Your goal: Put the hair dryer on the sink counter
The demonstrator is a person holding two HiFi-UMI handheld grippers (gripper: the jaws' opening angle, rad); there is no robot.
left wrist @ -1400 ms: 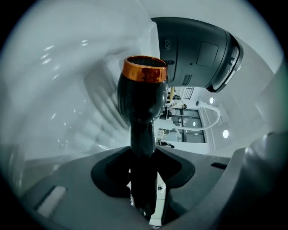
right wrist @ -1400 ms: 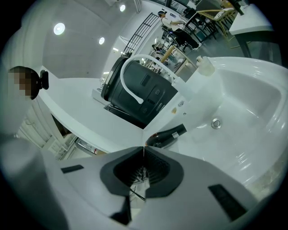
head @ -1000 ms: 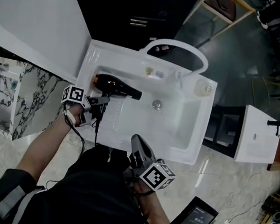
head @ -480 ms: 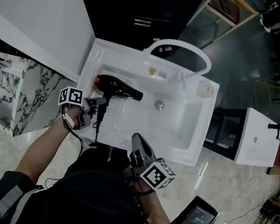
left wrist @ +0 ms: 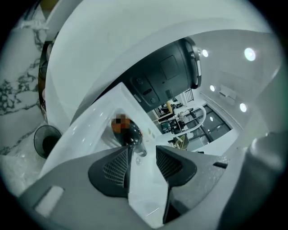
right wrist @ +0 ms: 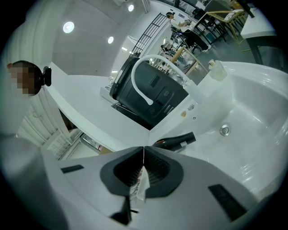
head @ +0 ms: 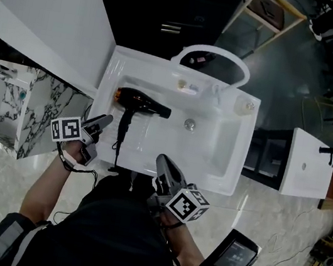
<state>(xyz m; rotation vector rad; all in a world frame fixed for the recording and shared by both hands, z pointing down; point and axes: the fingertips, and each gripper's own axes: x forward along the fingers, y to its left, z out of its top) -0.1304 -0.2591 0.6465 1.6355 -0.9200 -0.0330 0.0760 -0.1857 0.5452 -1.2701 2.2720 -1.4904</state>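
Observation:
The black hair dryer [head: 141, 102] lies on its side on the white sink [head: 120, 64], at the left of the basin, nozzle to the right and handle toward me. Its cord [head: 115, 152] runs over the sink's front edge. My left gripper [head: 98, 133] hangs just off the sink's left front corner, open, a short way from the handle and holding nothing. In the left gripper view the dryer [left wrist: 128, 133] lies beyond the parted pads of the left gripper [left wrist: 143, 155]. My right gripper [head: 162, 163] is shut at the sink's front edge; past the right gripper [right wrist: 143, 157] its view shows the dryer [right wrist: 176, 141].
A white arched faucet [head: 213, 53] stands at the back of the sink, with a small white container [head: 243, 106] at the back right and a drain [head: 189, 124] mid-basin. A marble-patterned counter [head: 27, 111] is at left, another white basin [head: 305, 161] at right.
My left gripper has opened, let go of the dryer's handle and drawn back to the left and toward me. The dryer stays where it lay. The right gripper has not moved.

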